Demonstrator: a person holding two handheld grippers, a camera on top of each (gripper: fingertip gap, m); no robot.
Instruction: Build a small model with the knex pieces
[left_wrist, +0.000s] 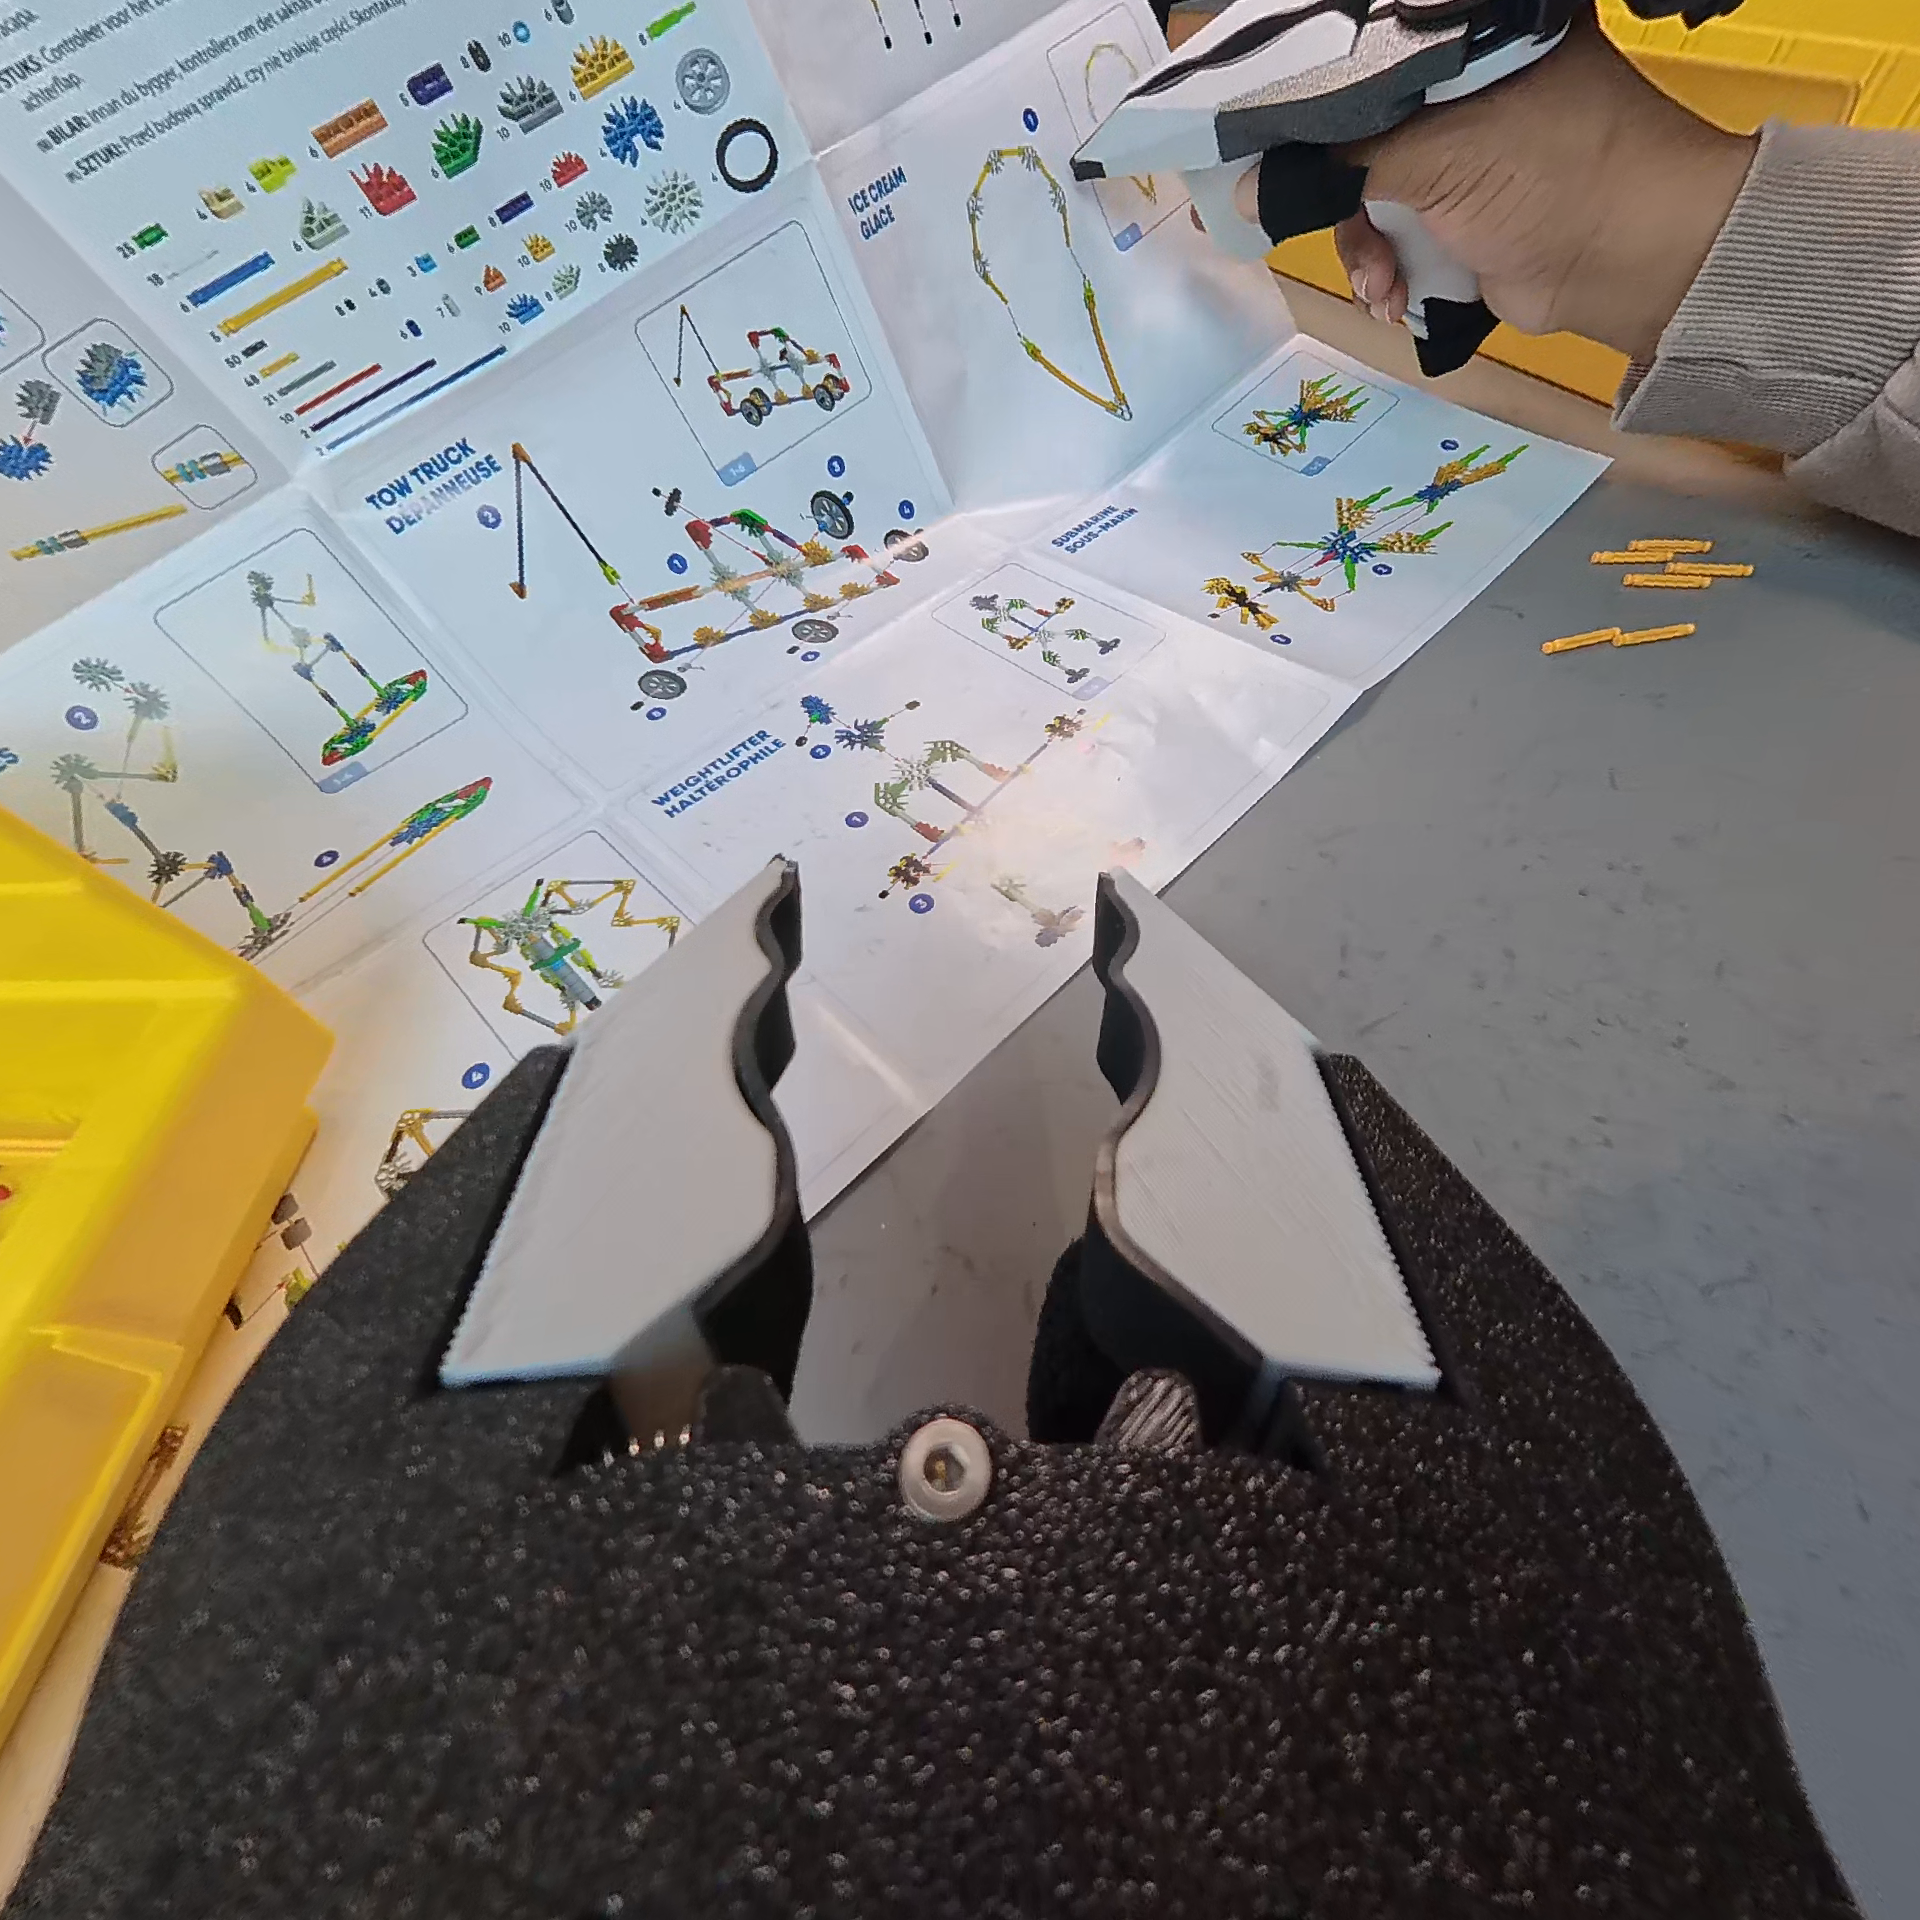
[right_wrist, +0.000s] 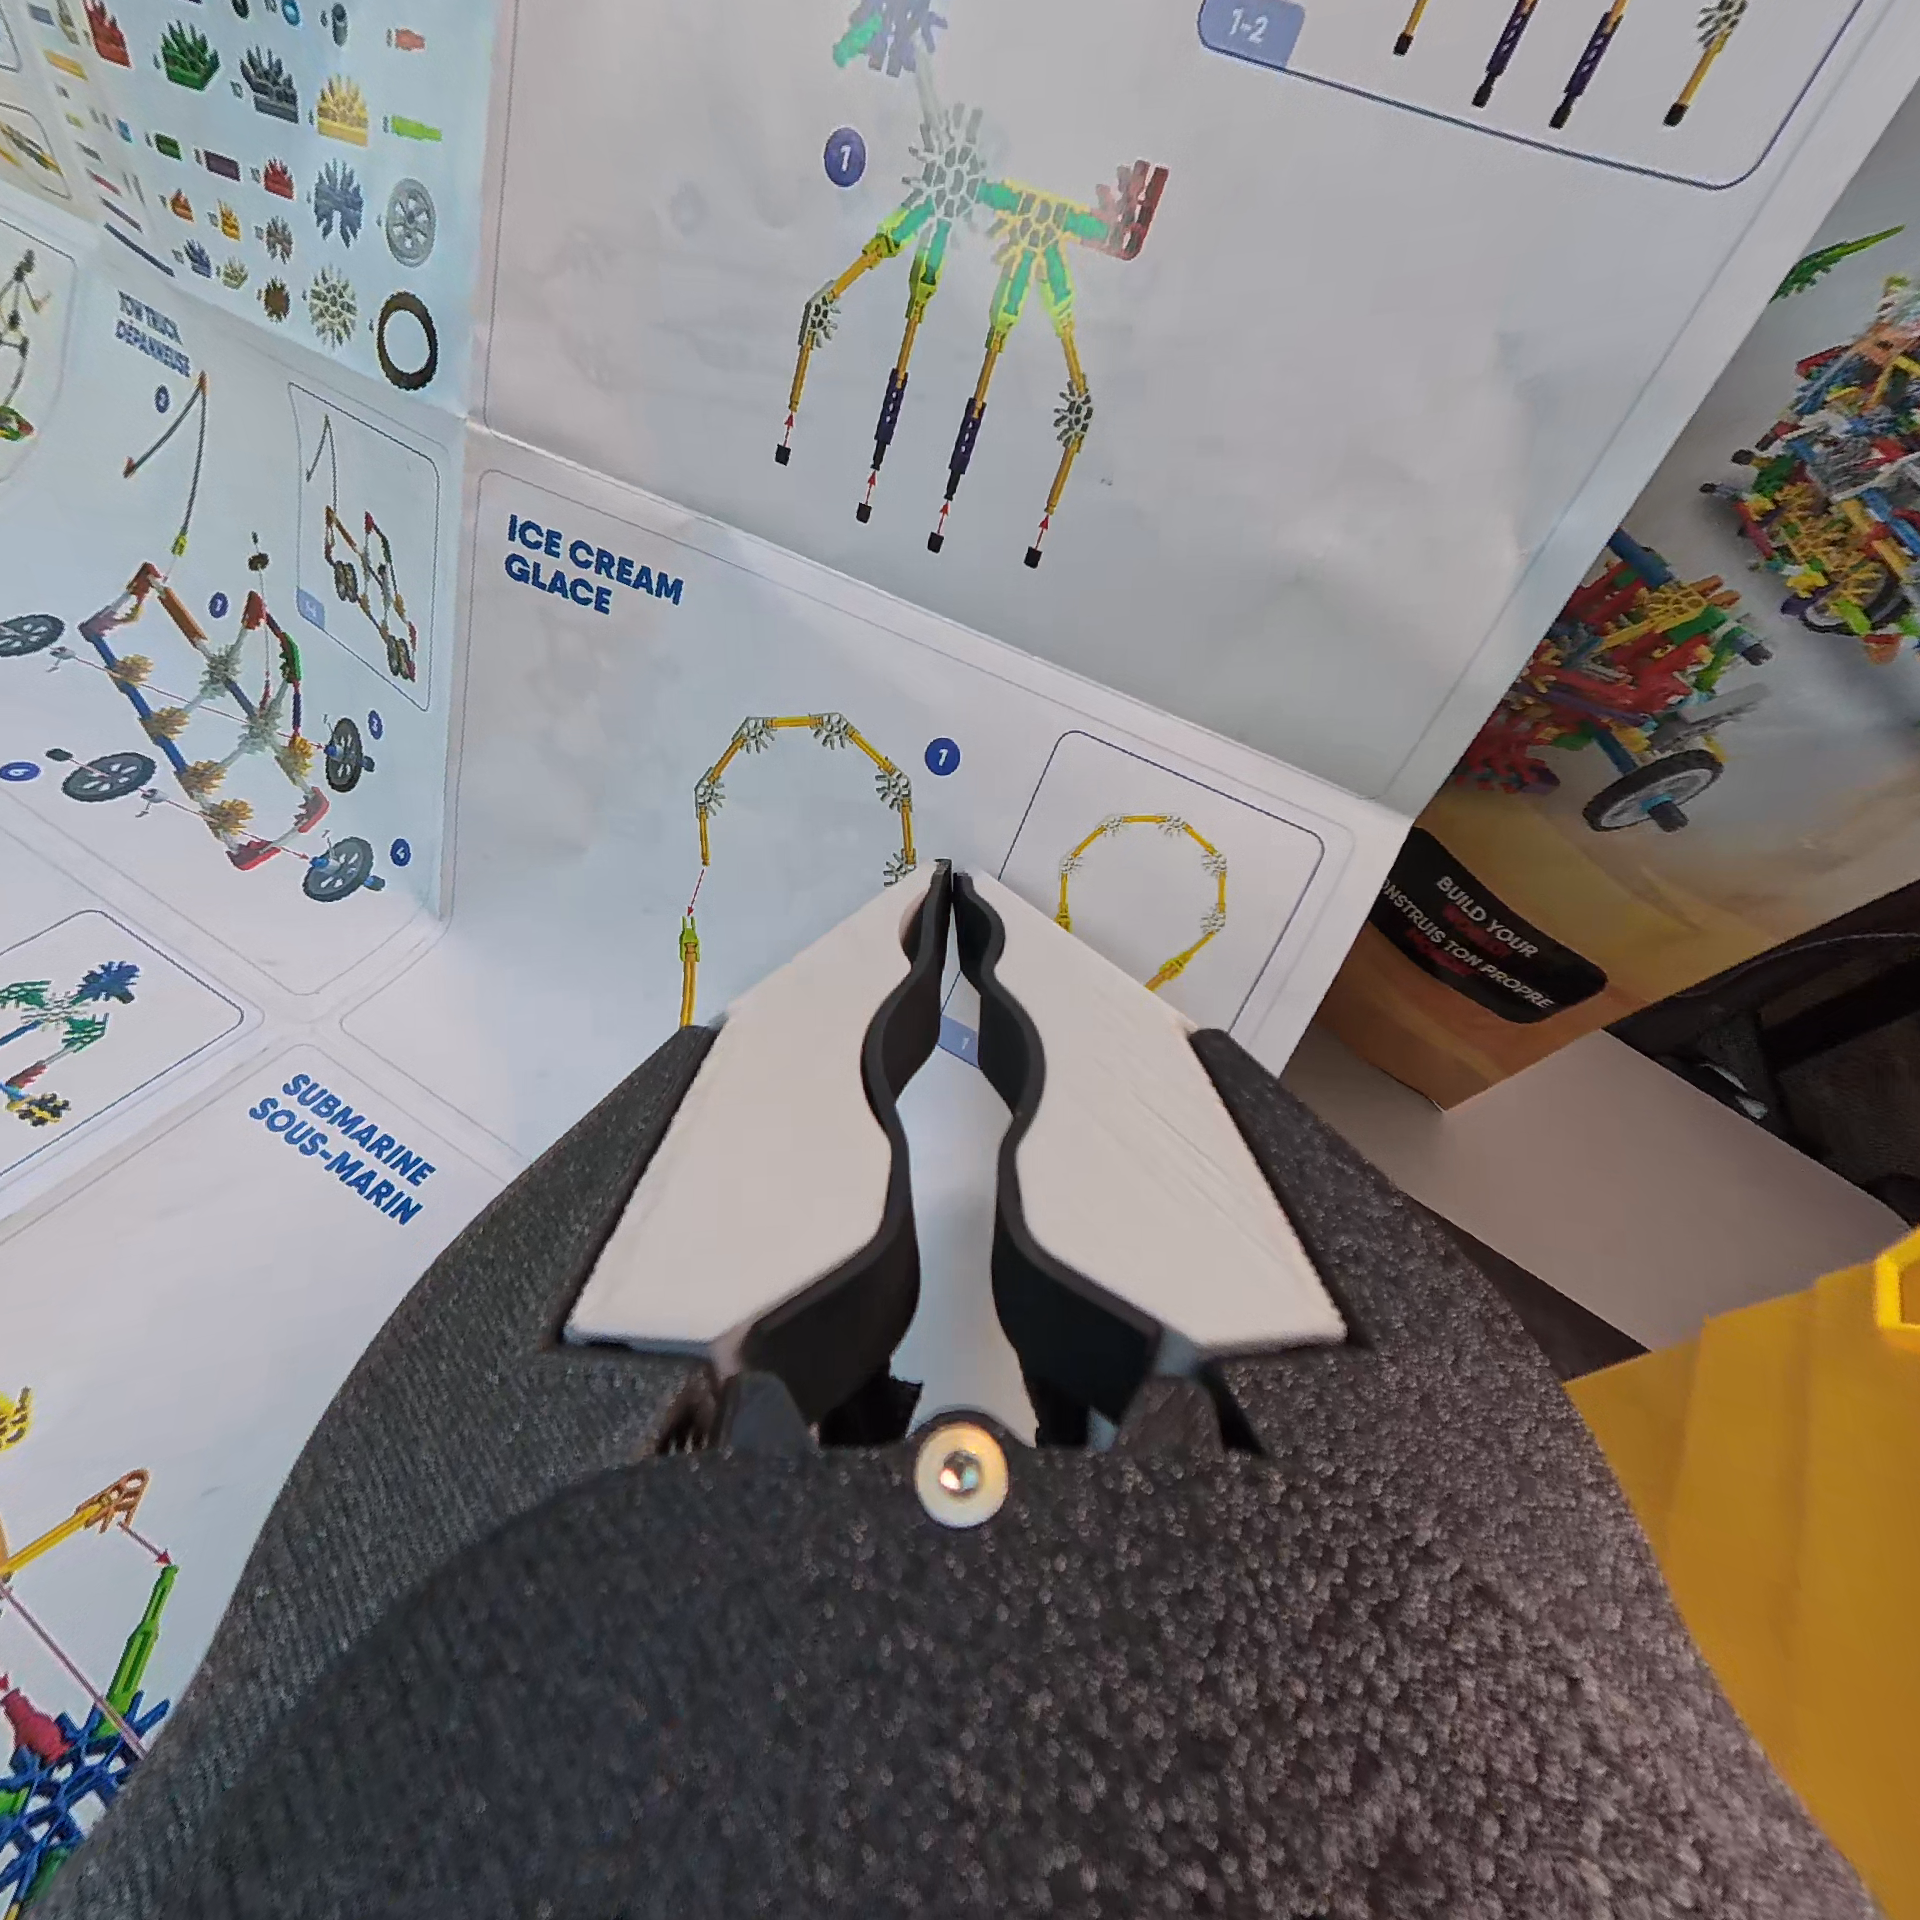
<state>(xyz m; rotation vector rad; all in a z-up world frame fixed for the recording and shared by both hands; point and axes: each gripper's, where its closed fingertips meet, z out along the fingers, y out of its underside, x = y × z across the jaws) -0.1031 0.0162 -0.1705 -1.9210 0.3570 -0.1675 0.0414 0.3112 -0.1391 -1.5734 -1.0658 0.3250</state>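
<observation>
My right gripper (right_wrist: 948, 871) has its tips pressed together, empty, pointing at the instruction sheet (right_wrist: 727, 644). My left gripper (left_wrist: 945, 883) hangs apart over the sheet's edge on the counter (left_wrist: 1558, 935), yellow rods (left_wrist: 1662, 571) well off.

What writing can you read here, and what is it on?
I cannot quote writing; here is where it stands.
On the instruction sheet: blue headings, numbered blue dots, tiny parts-list print.
On the cardboard box: white print on a black label.
</observation>
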